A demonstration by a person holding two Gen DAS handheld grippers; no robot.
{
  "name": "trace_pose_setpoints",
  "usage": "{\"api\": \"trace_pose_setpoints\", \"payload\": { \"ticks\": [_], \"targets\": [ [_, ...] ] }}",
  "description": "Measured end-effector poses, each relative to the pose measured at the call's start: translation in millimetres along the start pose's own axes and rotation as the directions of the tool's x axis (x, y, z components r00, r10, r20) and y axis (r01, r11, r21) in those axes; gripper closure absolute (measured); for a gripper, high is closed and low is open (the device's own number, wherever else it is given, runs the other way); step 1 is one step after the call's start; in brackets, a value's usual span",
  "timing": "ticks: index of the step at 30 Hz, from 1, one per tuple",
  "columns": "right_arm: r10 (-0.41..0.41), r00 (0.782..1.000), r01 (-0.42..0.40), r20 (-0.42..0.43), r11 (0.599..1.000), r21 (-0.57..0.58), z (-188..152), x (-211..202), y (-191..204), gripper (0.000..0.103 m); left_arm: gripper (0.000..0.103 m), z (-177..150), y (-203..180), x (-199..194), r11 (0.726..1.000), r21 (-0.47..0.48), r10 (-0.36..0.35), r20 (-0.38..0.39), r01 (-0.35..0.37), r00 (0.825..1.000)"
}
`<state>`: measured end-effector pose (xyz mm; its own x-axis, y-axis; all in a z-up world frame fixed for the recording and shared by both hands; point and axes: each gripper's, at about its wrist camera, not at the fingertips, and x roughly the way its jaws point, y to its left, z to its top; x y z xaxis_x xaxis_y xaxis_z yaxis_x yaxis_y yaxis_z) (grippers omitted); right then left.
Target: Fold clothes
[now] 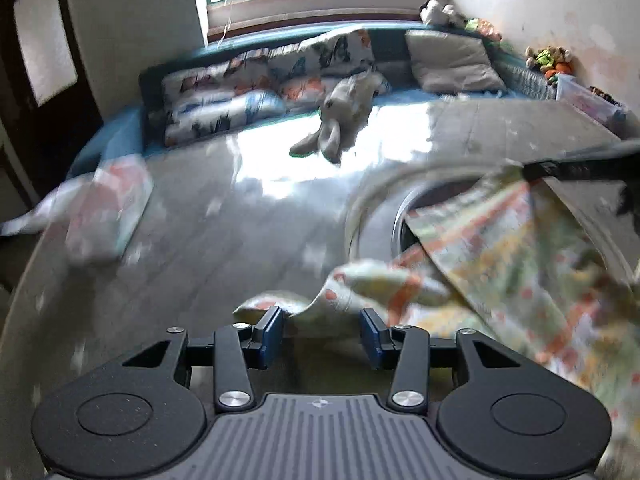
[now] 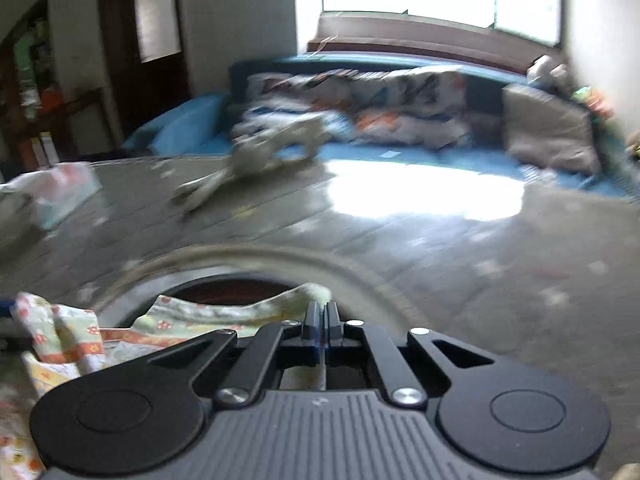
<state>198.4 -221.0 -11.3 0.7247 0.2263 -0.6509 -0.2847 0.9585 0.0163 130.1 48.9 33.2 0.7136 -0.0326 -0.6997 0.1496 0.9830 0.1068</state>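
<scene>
The right gripper [image 2: 321, 312] has its jaws pinching the hem of the patterned garment [image 1: 492, 248]. The left gripper [image 1: 321, 336] has jaws spread, with a fold just ahead between them. Best to close there before lifting.

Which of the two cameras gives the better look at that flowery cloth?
The left wrist view: the flowery cloth spreads wide there, lifted by the right gripper. The right wrist view shows only a bunched edge pinched in its closed jaws.
</scene>
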Motion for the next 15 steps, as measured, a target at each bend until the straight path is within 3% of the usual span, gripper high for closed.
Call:
{"api": "trace_pose_setpoints", "payload": {
  "ticks": [2, 6, 10, 13, 15],
  "targets": [
    [-0.082, 0.996, 0.082, 0.026, 0.997, 0.004, -2, -7, -10, 0.102, 0.055, 12, -6, 12, 1.000, 0.003, -0.020, 0.027, 0.020, 0.999],
    [-0.107, 0.994, 0.107, -0.014, 0.994, 0.035, -7, -11, -30, 0.102, 0.055, 24, -4, 32, 0.996, -0.045, -0.076, 0.051, 0.079, 0.996],
    [0.011, 1.000, -0.009, -0.023, 0.996, 0.089, -4, -11, -37, 0.091, 0.055, 24, 19, 25, 0.992, -0.103, -0.072, 0.055, 0.077, 0.996],
    [0.098, 0.994, -0.092, -0.038, 0.989, 0.119, -2, -6, -38, 0.074, 0.052, 19, 36, 9, 0.993, -0.112, -0.033, 0.067, 0.040, 0.997],
    [0.109, 0.992, -0.102, -0.055, 0.988, 0.117, -1, 4, -34, 0.072, 0.052, 12, 49, 3, 0.991, -0.131, -0.001, 0.058, 0.009, 0.998]
  ]
}}
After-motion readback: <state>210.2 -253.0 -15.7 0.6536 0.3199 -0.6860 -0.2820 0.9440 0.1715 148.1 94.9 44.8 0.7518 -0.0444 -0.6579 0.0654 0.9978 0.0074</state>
